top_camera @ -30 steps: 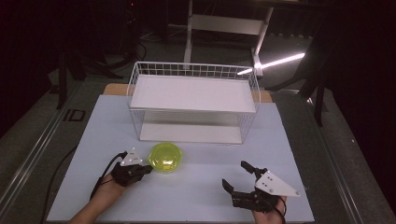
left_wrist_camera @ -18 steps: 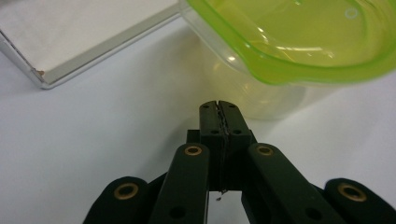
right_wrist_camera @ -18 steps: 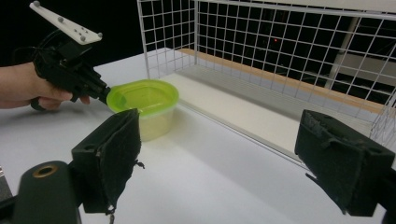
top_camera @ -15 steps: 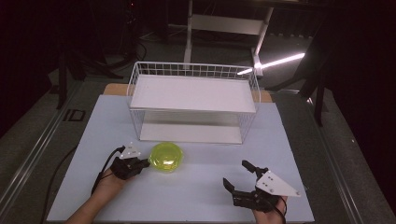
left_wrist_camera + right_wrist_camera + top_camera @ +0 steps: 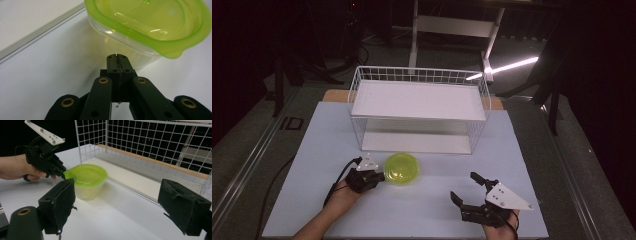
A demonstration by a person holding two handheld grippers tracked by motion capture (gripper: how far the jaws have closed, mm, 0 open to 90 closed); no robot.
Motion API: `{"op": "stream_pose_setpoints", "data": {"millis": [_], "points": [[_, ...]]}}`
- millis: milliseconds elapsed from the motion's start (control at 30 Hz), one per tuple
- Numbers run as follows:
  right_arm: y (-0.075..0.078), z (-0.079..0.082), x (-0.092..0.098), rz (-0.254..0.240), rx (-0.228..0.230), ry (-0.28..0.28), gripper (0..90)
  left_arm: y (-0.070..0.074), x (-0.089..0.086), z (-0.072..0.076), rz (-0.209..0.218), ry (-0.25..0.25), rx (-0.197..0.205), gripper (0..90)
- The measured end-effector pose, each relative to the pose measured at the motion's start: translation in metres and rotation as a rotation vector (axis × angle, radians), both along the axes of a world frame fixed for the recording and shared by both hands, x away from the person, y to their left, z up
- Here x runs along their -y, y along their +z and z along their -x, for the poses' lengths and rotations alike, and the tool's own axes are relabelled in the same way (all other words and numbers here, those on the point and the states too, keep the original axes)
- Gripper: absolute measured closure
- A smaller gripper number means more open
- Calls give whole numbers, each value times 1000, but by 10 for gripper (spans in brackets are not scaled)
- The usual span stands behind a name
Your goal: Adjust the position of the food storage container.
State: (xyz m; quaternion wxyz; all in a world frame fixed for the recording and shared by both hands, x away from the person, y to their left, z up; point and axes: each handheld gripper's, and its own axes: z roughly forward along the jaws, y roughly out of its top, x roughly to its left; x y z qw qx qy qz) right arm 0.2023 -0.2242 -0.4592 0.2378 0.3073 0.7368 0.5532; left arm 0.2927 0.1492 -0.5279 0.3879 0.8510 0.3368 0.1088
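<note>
**Container not yet lifted**

Container (image 5: pixel 401 169) sits near the wire rack (image 5: pixel 419 110), lid on.
Left gripper view: left gripper (image 5: pixel 117 58) jaws closed, empty, just beside it.
Right gripper view: right gripper (image 5: pixel 125 202) jaws wide, well apart.

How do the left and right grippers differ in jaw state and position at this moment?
The left gripper has its jaws shut together, while the right gripper stands wide open. The left's tips sit right beside the green-lidded container, under the lid's edge; the right hovers apart from it, nearer the table's front edge. Both are hand-held and grip nothing.
</note>
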Motion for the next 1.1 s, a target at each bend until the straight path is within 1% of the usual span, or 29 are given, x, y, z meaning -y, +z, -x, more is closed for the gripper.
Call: {"op": "stream_pose_setpoints", "data": {"millis": [67, 167, 200, 300, 367, 433, 567, 667, 700, 767, 833, 867, 967, 1033, 1067, 1100], "points": [[0, 0, 0, 0, 0, 4, 143, 1, 8, -3, 0, -6, 4, 900], [0, 1, 1, 1, -2, 5, 143, -1, 15, -8, -5, -3, -5, 900], [0, 1, 1, 0, -2, 6, 143, -1, 17, -10, -12, -2, -4, 900], [0, 2, 1, 2, -2, 10, 143, -3, 22, -15, 0, 14, -13, 900], [0, 2, 1, 3, -4, 11, 143, -3, 24, -19, 9, 15, -21, 900], [0, 1, 2, 0, -6, 12, 143, -4, 28, -21, 3, 15, -19, 900], [0, 2, 2, 0, -6, 13, 143, -6, 38, -25, -2, -3, -28, 900], [0, 2, 2, -2, -8, 13, 143, -8, 45, -25, 14, -10, -38, 900], [0, 2, 3, -1, -8, 12, 143, -8, 47, -25, 14, -16, -32, 900], [0, 2, 3, -1, -10, 12, 143, -8, 51, -25, 20, -32, -38, 900], [-1, 2, 2, 1, -11, 12, 143, -8, 54, -24, 10, -40, -31, 900], [-1, 2, 2, 2, -12, 13, 143, -9, 55, -24, 14, -41, -36, 900], [-1, 1, 2, 3, -12, 14, 143, -7, 54, -25, 14, -40, -30, 900], [-1, 1, 2, 4, -11, 15, 143, -5, 50, -24, 34, -48, -26, 900], [-1, 1, 2, 3, -12, 13, 143, -3, 47, -23, 38, -53, -15, 900], [-1, 1, 2, 5, -12, 14, 143, -2, 43, -22, 56, -59, -13, 899]]}}
